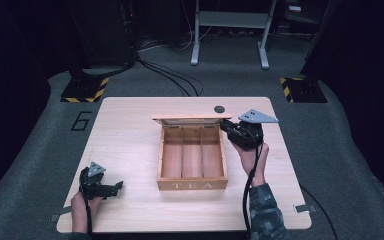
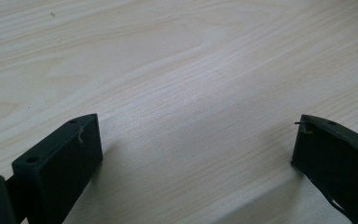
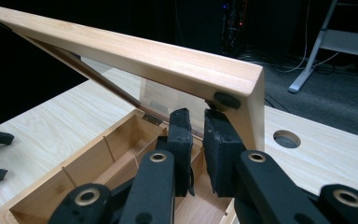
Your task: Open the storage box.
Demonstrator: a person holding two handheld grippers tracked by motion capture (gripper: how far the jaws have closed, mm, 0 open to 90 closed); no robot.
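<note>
Looking at: a wooden tea box [image 1: 192, 184] sitting mid-table [image 1: 125, 135], lid [image 1: 187, 119] swung up at the far side, three bare compartments inside, "TEA" lettered on the near wall.

Right claw: my right gripper [image 3: 198, 140] is up at the lid's right front corner. Jaws are nearly together, and in its own view the lid's clear pane seems to run between them, but I honestly can't tell if they're pinching the pane or just sitting next to it.

Left claw: my left gripper [image 2: 193, 140] is parked near the table's front-left corner, well apart from the box, jaws spread wide over bare wood, nothing in them.

How it'll handle: my guess is stiff and light-ish, thin wooden walls and dividers. The lid is a wood frame around that clear window, so the pane is the fragile bit.

Where I'd grab: the wooden frame edge near the corner, not the window. The hinges look small, so I'd swing it gently and maybe steady the box body with the left.
</note>
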